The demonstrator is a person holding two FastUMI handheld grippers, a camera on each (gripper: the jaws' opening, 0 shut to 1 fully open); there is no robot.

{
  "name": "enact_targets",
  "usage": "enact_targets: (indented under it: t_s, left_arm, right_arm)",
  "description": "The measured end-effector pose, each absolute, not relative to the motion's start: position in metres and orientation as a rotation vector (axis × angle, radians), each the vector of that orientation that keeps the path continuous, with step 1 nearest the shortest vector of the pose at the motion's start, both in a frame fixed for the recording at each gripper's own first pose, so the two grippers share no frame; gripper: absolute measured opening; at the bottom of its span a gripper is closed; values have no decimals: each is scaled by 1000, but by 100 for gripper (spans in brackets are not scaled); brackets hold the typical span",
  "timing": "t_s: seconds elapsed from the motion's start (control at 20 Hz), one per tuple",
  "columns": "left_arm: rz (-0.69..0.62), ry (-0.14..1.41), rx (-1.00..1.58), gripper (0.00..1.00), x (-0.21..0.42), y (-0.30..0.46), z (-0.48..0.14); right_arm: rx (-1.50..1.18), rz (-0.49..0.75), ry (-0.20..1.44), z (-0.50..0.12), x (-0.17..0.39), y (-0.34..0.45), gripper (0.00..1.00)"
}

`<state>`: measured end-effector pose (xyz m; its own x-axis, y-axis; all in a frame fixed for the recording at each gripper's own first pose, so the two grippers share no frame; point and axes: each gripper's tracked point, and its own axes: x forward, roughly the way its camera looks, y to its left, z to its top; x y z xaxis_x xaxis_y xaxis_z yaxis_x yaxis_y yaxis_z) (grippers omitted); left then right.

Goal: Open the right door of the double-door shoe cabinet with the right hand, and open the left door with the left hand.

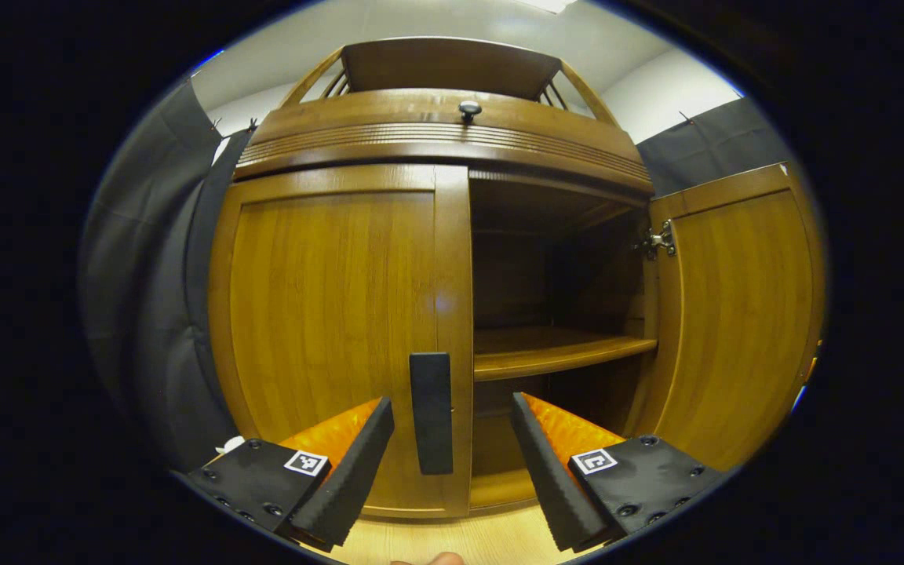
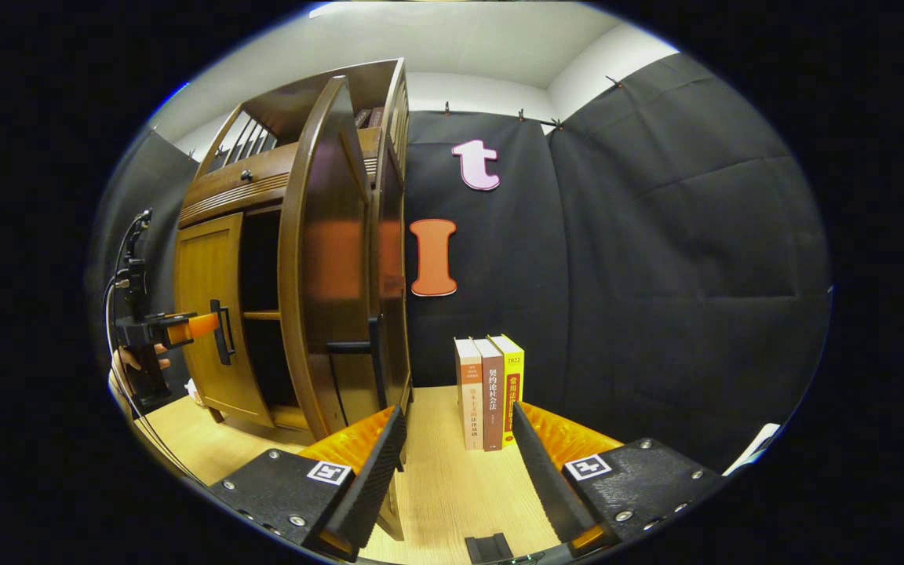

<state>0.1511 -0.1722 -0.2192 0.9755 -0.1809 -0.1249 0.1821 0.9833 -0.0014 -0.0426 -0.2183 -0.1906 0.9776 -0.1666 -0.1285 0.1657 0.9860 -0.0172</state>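
Step in hand, left door: your left tool (image 1: 452, 459), fingers spread, straddles the dark upright bar handle (image 1: 431, 412) of the shut brown wooden left door (image 1: 326, 314); right door (image 2: 326, 259) stands swung open, right tool (image 2: 458, 471) spread, empty; next, pinch and pull.

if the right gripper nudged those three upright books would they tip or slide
Probably tip: the three books stand upright on narrow bottom edges, with no bookend visible beside them. They look stiff, so they would likely topple whole. The wooden tabletop looks smooth, so a low push might slide them.

Bright overhead light, fisheye-bent edges
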Motion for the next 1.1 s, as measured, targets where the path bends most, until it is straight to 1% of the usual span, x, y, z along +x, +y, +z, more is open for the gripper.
enact_targets:
  t_s: [0.05,0.1,0.15,0.2,0.35,0.4,0.45,0.5,0.55,0.6,0.65,0.7,0.8,0.85,0.9,0.95,1.1]
  left_arm:
    - [-177,134,4,94,154,-171,-224]
    - [-175,144,-2,94,158,-170,-230]
    - [-176,154,-1,94,165,-168,-237]
    - [-168,168,3,91,170,-166,-244]
    - [-135,189,7,84,182,-158,-258]
    - [-139,187,1,74,184,-159,-259]
    - [-146,192,-3,63,183,-161,-261]
    - [-156,196,-8,60,186,-164,-262]
    - [-160,202,-6,52,184,-166,-263]
    - [-154,210,6,43,182,-164,-266]
    - [-152,211,16,39,185,-165,-264]
    - [-149,213,14,41,184,-163,-264]
    - [-147,208,-6,36,180,-163,-263]
    - [-153,202,-15,35,178,-162,-262]
    - [-153,193,-26,33,176,-162,-262]
    - [-155,189,-26,33,174,-162,-262]
    - [-170,193,-3,28,165,-160,-259]
  right_arm:
    - [-2,-179,128,-191,-42,-223,93]
    - [0,-190,127,-191,-41,-227,88]
    - [3,-199,127,-191,-40,-230,90]
    - [8,-206,128,-193,-41,-232,99]
    - [23,-221,126,-194,-39,-239,99]
    - [23,-225,128,-195,-38,-241,92]
    - [24,-230,130,-197,-37,-242,99]
    - [26,-230,131,-197,-36,-243,99]
    - [29,-231,133,-198,-36,-243,92]
    - [31,-234,132,-197,-37,-243,99]
    - [32,-235,130,-197,-37,-243,92]
    - [34,-236,130,-197,-38,-242,92]
    - [33,-238,131,-198,-39,-242,92]
    - [29,-238,131,-197,-39,-240,99]
    - [23,-239,132,-197,-40,-239,92]
    - [19,-240,131,-195,-39,-239,92]
    - [14,-239,122,-188,-46,-233,92]
